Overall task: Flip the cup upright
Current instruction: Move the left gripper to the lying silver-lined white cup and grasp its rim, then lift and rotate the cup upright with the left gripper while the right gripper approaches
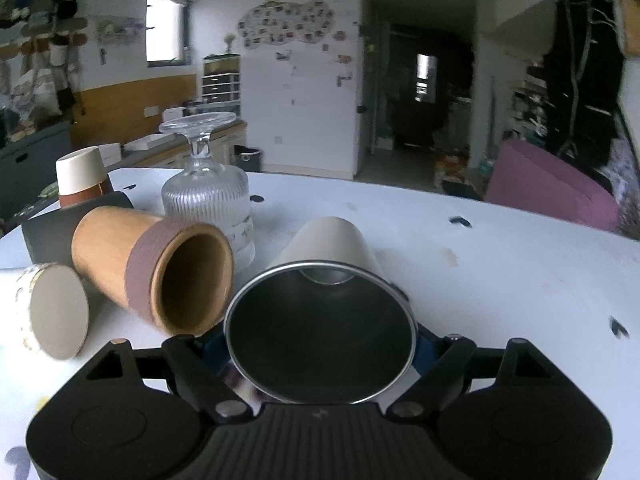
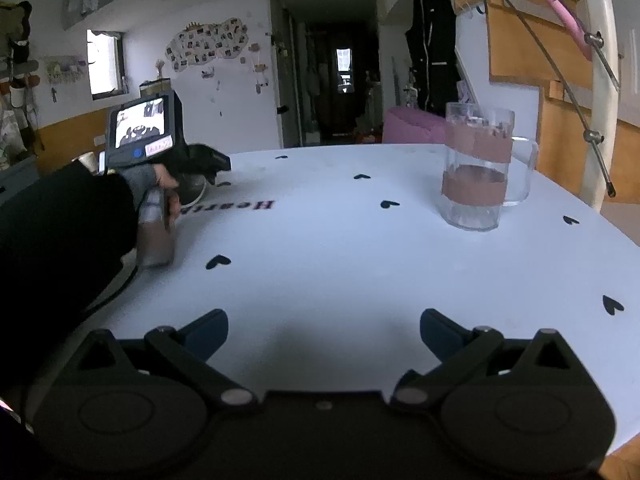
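Observation:
In the left wrist view, a beige cup with a steel lining [image 1: 328, 248] lies on its side, its open mouth facing the camera. My left gripper [image 1: 318, 344] is shut on this cup at the rim; the blue pads [image 1: 424, 350] press its two sides. In the right wrist view, my right gripper [image 2: 324, 334] is open and empty, low over the white table [image 2: 340, 264]. The left gripper's body [image 2: 152, 132], held in a gloved hand, shows at the left there.
Left of the held cup lie a brown cup [image 1: 160, 268], a pale cup [image 1: 44, 312] and a dark cup [image 1: 52, 228] on their sides. An upside-down stemmed glass [image 1: 208, 196] and an upside-down cream cup [image 1: 82, 178] stand behind. A clear glass mug [image 2: 478, 168] stands upright at the far right.

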A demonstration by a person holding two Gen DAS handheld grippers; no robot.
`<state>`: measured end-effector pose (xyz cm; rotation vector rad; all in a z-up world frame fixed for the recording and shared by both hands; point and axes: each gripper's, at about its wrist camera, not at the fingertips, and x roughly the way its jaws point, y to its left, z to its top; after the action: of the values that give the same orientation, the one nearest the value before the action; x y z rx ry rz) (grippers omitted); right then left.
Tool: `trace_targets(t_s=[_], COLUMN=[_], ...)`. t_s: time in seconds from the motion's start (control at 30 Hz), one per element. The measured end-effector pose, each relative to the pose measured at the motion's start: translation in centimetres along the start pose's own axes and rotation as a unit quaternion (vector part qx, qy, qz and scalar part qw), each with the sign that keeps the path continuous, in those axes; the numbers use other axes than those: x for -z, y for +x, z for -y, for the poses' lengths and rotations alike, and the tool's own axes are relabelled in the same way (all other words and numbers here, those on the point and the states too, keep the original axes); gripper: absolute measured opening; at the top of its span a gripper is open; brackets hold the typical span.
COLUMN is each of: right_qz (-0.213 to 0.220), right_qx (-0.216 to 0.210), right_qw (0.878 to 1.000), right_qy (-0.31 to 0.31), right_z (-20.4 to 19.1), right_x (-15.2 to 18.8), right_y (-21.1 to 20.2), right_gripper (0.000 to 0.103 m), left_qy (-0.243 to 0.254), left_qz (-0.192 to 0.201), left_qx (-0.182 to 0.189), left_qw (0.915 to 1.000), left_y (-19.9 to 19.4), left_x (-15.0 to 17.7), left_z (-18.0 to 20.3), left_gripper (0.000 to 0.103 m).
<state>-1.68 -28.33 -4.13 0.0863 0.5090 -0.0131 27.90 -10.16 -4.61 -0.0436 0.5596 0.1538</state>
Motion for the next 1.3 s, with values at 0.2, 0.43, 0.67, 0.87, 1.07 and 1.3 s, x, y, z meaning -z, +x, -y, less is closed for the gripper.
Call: trace_targets(t_s=[0.2, 0.43, 0.67, 0.87, 1.07, 1.3], right_qz=[0.013, 0.034, 0.044, 0.049, 0.055, 0.053], right_qx=[-0.005, -0.002, -0.001, 0.000, -0.005, -0.019], right_qw=[1.000, 0.999, 0.999, 0.999, 0.998, 0.998], right_qy=[-0.003, -0.003, 0.005, 0.005, 0.012, 0.017], right_z=[-0.3, -0.5, -0.5, -0.7, -0.8, -1.5], right_x=[0.0, -0.2, -0.7, -0.9, -1.6, -2.4], right_y=[-0.7, -2.0, -2.3, -2.4, -2.5, -2.2], right_gripper=[0.103, 0.103, 0.103, 0.103, 0.103, 0.103], left_qy=[0.009, 0.031, 0.055, 0.079, 0.102, 0.131], left_qz=[-0.021, -0.023, 0.000, 0.006, -0.014, -0.054], left_qx=[0.046, 0.098, 0.150, 0.213, 0.268, 0.293], left_qw=[0.9987, 0.9944, 0.9871, 0.9739, 0.9580, 0.9454], left_y=[-3.8, -9.1, -14.7, -18.8, -21.5, -22.1], left_x=[1.9, 3.9, 5.6, 7.4, 9.6, 11.8], left_z=[-0.9, -2.6, -5.1, -6.7, -7.7, -8.6], left_gripper=[0.085, 0.085, 0.085, 0.085, 0.085, 0.085])
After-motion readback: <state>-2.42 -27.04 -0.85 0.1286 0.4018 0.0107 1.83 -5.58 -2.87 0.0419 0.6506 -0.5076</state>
